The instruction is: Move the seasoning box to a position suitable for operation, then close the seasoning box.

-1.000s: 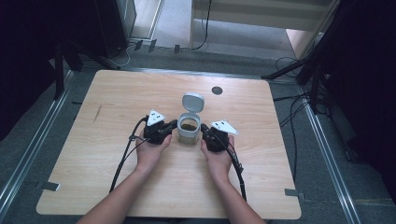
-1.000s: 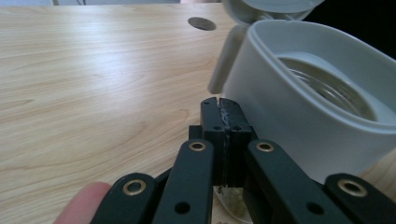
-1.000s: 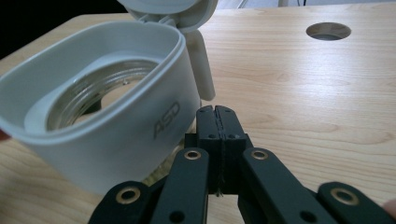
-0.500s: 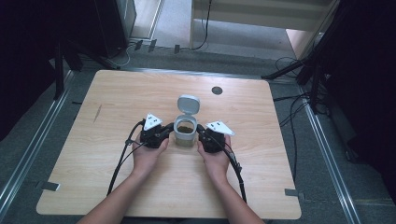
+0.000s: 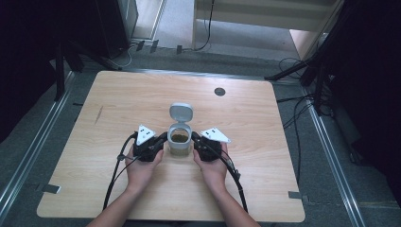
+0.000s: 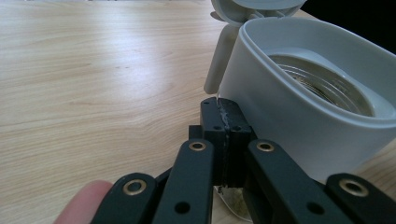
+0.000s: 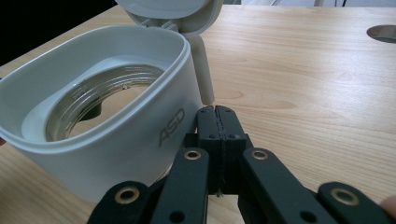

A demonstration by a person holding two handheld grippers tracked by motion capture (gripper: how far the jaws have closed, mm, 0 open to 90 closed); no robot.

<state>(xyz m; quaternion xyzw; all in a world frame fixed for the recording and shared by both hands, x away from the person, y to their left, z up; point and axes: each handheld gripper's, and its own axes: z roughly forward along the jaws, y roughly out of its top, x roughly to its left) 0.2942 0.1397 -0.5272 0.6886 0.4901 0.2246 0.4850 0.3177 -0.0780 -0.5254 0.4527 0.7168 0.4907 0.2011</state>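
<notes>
Grey plastic-collared glass jar (image 5: 179,142) with flip lid open, near table's front edge: rigid, smooth, breakable. Left gripper (image 5: 163,138) and right gripper (image 5: 194,138) jaws closed, empty, flanking it; press collar sides.

Black tongs (image 5: 161,139) (brass rivets), grey three-cornered plates (image 5: 145,133), trailing black cables (image 5: 115,174).

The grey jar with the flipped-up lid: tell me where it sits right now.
In the high view the grey jar stands near the middle of the table, directly between the left gripper and the right gripper, its lid open toward the far side.
</notes>
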